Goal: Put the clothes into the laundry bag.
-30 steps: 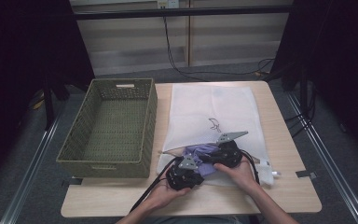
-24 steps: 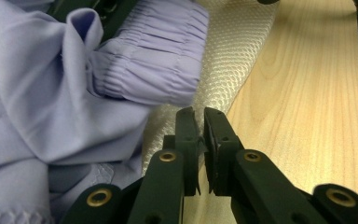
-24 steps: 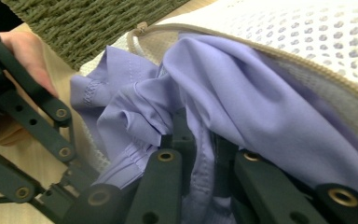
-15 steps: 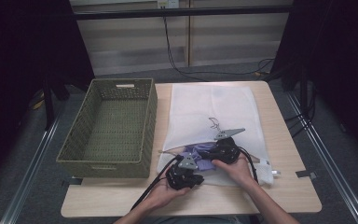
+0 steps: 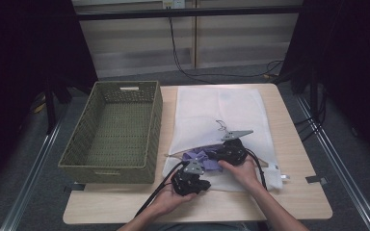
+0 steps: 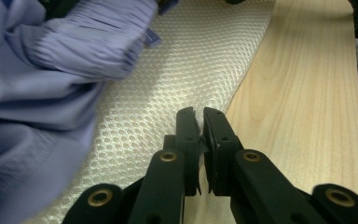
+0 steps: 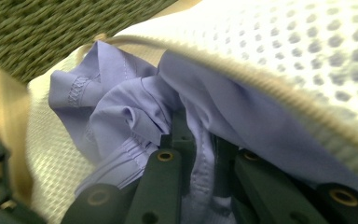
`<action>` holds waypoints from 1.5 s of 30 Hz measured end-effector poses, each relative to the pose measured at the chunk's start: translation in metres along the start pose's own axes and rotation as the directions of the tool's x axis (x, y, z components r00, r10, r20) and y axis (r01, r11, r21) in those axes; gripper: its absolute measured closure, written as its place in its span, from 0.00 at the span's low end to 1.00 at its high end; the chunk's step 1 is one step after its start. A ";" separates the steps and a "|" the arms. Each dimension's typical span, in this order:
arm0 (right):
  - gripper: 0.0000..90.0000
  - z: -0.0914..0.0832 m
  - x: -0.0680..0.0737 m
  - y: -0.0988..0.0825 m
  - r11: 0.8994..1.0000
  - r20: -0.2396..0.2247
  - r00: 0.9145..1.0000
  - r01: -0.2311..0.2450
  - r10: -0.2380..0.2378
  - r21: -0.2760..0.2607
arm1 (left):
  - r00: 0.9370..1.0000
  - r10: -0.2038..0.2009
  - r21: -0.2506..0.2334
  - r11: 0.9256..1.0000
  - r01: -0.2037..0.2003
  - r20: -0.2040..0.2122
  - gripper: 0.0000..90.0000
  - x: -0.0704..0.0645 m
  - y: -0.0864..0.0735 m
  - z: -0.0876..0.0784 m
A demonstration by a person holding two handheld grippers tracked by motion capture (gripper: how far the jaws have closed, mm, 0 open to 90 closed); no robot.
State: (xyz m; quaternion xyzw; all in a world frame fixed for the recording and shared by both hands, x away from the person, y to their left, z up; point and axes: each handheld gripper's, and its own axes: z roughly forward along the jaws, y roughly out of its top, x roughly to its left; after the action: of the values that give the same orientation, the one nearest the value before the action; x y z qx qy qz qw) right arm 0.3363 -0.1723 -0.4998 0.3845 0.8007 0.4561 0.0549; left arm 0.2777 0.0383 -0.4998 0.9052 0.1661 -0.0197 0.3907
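Note:
A white mesh bag (image 5: pixel 221 106) lies flat on the wooden table (image 5: pixel 289 192), its open edge toward the person. A purple garment (image 5: pixel 200 156) sits bunched at that opening. My right gripper (image 5: pixel 218 156) is shut on the garment (image 7: pixel 121 102), with cloth pinched between its jaws (image 7: pixel 198 135) under the bag's raised upper layer (image 7: pixel 284 42). My left gripper (image 5: pixel 198 174) holds the bag's near edge; its jaws (image 6: pixel 199 114) stand almost together on the mesh (image 6: pixel 177 70), with the garment (image 6: pixel 37 93) to their left.
A green woven basket (image 5: pixel 156 130) stands on the left part of the table, close beside the bag, and I see nothing in it. Bare wood (image 6: pixel 298 93) runs along the bag's side. Black cables trail from both grippers toward the person.
My right gripper has edged slightly farther in with the garment. The left gripper has kept still.

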 end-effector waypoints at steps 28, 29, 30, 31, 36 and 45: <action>0.93 0.011 -0.016 0.006 0.997 0.096 0.995 -0.033 0.039 -0.069 | 1.000 0.011 0.016 1.000 -0.011 0.001 0.95 0.000 0.002 0.000; 0.93 0.012 -0.016 0.006 0.997 0.102 0.994 -0.034 0.041 -0.073 | 1.000 0.010 0.019 1.000 -0.010 0.001 0.95 0.000 0.002 0.000; 0.93 0.012 -0.017 0.006 0.996 0.110 0.993 -0.034 0.043 -0.078 | 1.000 0.008 0.019 1.000 -0.008 -0.001 0.95 -0.001 0.002 0.000; 0.93 0.013 -0.018 0.007 0.996 0.112 0.993 -0.035 0.044 -0.081 | 1.000 0.013 0.024 1.000 -0.013 0.000 0.95 0.000 0.002 -0.001; 0.93 0.013 -0.019 0.008 0.996 0.113 0.992 -0.043 0.052 -0.078 | 1.000 0.011 0.031 0.999 -0.011 0.000 0.95 0.000 0.002 -0.001; 0.90 0.000 -0.013 0.009 0.995 0.050 0.997 -0.049 0.053 -0.082 | 1.000 0.001 0.023 1.000 -0.001 0.002 0.95 0.000 0.002 -0.001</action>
State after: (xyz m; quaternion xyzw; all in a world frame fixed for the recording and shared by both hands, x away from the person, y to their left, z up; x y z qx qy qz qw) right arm 0.3504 -0.1783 -0.4960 0.4142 0.7697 0.4792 0.0796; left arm 0.2781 0.0380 -0.4980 0.9097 0.1649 -0.0221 0.3805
